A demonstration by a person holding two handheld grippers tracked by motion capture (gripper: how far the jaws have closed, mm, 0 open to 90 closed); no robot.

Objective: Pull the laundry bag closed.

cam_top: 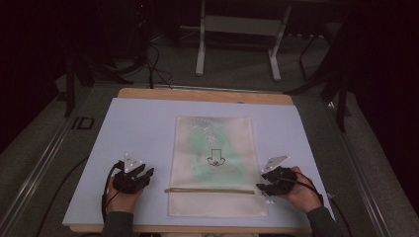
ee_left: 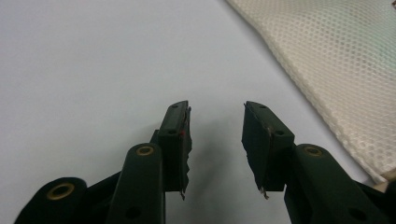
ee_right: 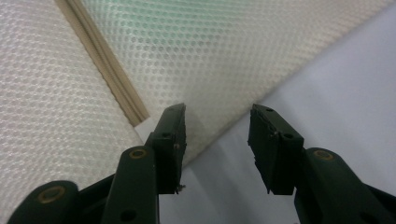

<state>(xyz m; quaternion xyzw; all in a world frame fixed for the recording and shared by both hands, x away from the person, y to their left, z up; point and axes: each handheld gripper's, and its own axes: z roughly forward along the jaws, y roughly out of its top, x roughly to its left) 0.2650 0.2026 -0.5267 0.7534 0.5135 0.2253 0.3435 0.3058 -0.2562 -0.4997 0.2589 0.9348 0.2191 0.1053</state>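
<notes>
- The letters "ID" [cam_top: 82, 123] stand in pale strokes on the dark floor just beside the desk's [cam_top: 143, 128] far left corner, in the high view.
- A small black line drawing [cam_top: 215, 158], a sign and not letters, stands near the middle of the mesh bag [cam_top: 212, 197] lying on the desk; too small to read.
- No other text, brand or number can be read.

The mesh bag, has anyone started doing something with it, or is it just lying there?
Nothing looks done yet: the mesh bag lies flat on the table, its zipper strip apparently shut. In hand: the right gripper is open at the bag's edge near the zipper end. The left gripper is open over bare table. Any grasping or opening is still left.
</notes>
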